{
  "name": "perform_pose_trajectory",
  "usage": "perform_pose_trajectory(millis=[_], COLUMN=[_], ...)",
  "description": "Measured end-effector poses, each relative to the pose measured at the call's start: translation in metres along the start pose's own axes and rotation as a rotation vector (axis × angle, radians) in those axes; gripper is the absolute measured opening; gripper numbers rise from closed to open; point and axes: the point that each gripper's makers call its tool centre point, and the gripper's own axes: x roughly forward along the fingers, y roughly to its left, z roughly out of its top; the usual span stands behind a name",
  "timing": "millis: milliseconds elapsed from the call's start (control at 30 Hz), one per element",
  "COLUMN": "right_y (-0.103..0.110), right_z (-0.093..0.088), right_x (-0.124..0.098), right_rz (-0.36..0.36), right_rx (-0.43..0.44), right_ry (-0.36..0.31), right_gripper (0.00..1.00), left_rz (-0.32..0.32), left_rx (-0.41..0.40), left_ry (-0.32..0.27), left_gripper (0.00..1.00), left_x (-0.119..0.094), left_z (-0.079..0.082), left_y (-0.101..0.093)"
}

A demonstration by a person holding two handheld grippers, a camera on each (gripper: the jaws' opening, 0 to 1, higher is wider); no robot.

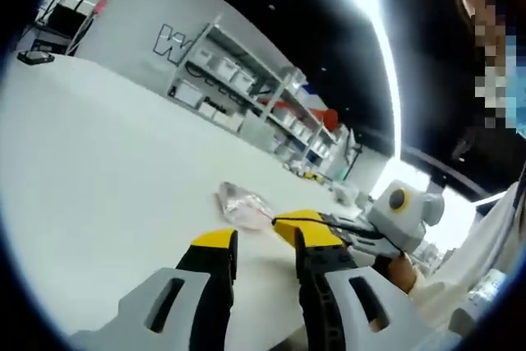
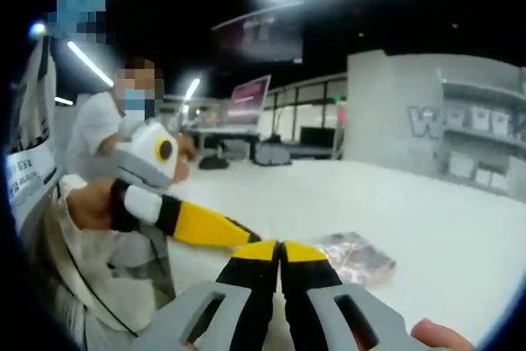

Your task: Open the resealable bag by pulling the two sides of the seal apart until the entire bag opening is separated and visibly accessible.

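Resealable bag [image 1: 243, 205] lies flat on the white table [image 1: 99, 170], well in from its edges, clear and crumpled; left gripper [image 1: 265, 246] hovers just short of it, jaws parted, grasping nothing; right gripper [image 2: 281, 250] has its yellow tips pressed together beside the bag [image 2: 355, 256], whether pinching its edge cannot be told; shelving [image 1: 246, 88] stands beyond the table's far edge.
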Motion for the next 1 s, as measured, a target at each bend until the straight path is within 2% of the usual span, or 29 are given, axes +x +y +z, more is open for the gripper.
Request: perform_pose_trajectory(millis=[133, 267, 433, 1000], right_y=[0.0005, -0.0001, 0.0007, 0.0036], right_z=[0.0014, 0.0024, 0.0028, 0.0008], right_x=[-0.0007, -0.0017, -0.0021, -0.0008], right_rz=[0.005, 0.004, 0.01, 0.025], right_rx=[0.003, 0.007, 0.006, 0.003], right_ry=[-0.01, -0.018, -0.022, -0.017], right_gripper=[0.0, 0.0, 0.0, 0.0], left_rz=[-0.013, -0.009, -0.054, -0.03], left_rx=[-0.038, -0.068, -0.156, -0.197], left_ry=[-0.015, -0.012, -0.032, 0.0], left_gripper=[0.2, 0.17, 0.09, 0.08], left_x=[0.0022, 0.0046, 0.0069, 0.0088], left_z=[0.0025, 0.0007, 0.0036, 0.0012], left_y=[-0.0009, 0.0016, -0.0041, 0.0014])
